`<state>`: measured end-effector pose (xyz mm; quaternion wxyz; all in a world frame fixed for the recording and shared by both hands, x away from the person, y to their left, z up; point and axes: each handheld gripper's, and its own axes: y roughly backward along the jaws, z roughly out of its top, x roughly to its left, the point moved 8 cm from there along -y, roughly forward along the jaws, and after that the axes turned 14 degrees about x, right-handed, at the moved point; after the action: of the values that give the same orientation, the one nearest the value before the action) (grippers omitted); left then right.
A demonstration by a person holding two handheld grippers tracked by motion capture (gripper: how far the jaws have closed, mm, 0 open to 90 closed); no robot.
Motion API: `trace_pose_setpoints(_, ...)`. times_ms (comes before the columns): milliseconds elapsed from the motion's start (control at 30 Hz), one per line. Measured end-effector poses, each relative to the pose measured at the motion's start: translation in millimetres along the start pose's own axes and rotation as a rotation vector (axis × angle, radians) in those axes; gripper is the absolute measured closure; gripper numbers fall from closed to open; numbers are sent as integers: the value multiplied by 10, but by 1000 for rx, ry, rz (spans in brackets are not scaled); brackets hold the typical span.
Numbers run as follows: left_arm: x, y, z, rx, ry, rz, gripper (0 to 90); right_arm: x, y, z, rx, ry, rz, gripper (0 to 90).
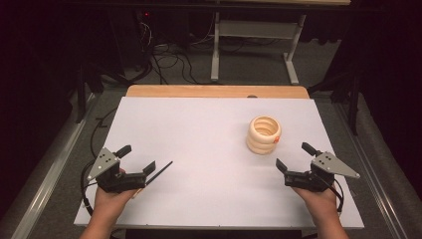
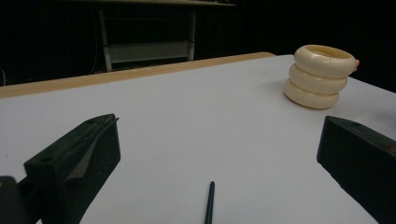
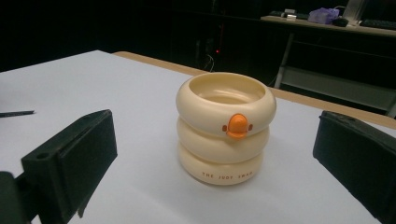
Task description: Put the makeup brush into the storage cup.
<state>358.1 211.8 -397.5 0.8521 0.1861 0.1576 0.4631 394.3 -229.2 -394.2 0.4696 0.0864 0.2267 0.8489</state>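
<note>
High view: sitting right of centre on the white table (image 1: 199, 124), a cream ringed cup (image 1: 263, 134), upright and open at the top. Hovering at the lower right, just below the cup, the right tool (image 1: 297, 159), jaws spread wide and gripping nothing. Resting at the lower left, well apart from the cup, the left tool (image 1: 137, 159), jaws likewise spread and empty, with a thin black stick (image 1: 160, 173) lying just beside its tip.

Right gripper view: showing the cup (image 3: 226, 128) centred between the two black jaws, orange beak-like knob (image 3: 237, 126) facing the camera.

Judging the step in hand: reaching for the cup with the right tool. Worth keeping the jaws level and centred, closing on a groove between two rings rather than on a bulge, avoiding the knob, and squeezing gently to prevent tipping or sliding on the smooth table.
</note>
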Motion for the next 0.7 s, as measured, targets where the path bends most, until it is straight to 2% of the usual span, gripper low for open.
trace_pose_setpoints(700,-71,56,44,-23,-41,-2,2,-7,-19,-19,7,-3,0,10)
